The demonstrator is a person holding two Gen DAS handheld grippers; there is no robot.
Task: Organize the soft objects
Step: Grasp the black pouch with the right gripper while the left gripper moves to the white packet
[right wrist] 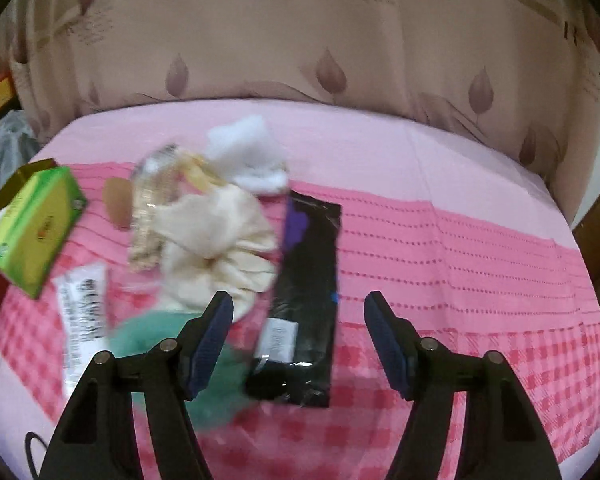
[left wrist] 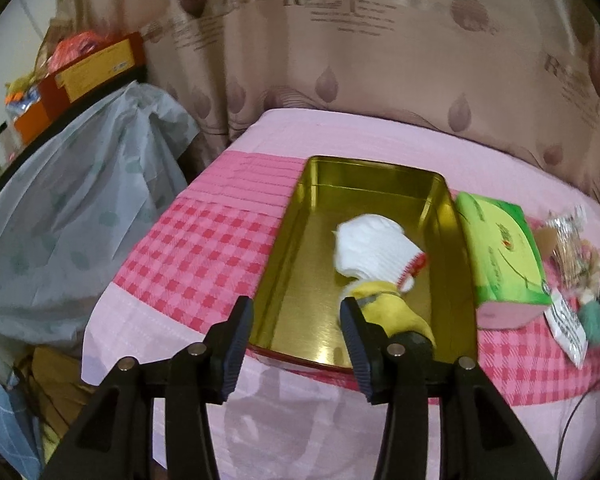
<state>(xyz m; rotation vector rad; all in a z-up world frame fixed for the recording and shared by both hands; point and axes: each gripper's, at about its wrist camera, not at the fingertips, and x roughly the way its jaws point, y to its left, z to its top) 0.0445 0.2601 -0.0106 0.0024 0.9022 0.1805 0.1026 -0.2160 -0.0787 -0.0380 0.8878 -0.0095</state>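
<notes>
Tin: a gold rectangular tin point(left wrist: 300, 240) lies open on the bed; its long axis runs from just ahead of the left gripper away toward the curtain, short ends near and far.
White sock: a white sock point(left wrist: 370, 246) with a red-trimmed cuff lies inside the tin, right of its middle; it runs slantwise, wide end toward the far left.
Yellow cloth: a yellow soft piece point(left wrist: 388, 306) sits at the sock's near end, inside the tin and right by the left gripper's right finger; whether it touches the finger cannot be told.
Left gripper: the left gripper point(left wrist: 296, 344) hangs over the tin's near end; jaws apart, nothing between them.
Right gripper: the right gripper point(right wrist: 298, 340) is over the heap of loose things; jaws spread, pads pressing on nothing; the near end of the black packet lies under the gap.
Black packet: a long black wrapped packet point(right wrist: 304, 300) lies flat, long axis near to far.
Heap: cream scrunchie point(right wrist: 220, 244), teal fluffy thing point(right wrist: 204, 376), white padding point(right wrist: 248, 152) and a printed white wrapper point(right wrist: 82, 308), all blurred.
Tissue pack: a green tissue pack point(left wrist: 500, 256) lies just beside the tin's right wall, parallel to it.
Surface: pink bedspread point(right wrist: 460, 240), checked and striped bands.
Room: beige leaf-print curtain point(left wrist: 340, 60) behind; pale plastic sheet point(left wrist: 80, 200) draped at left.
</notes>
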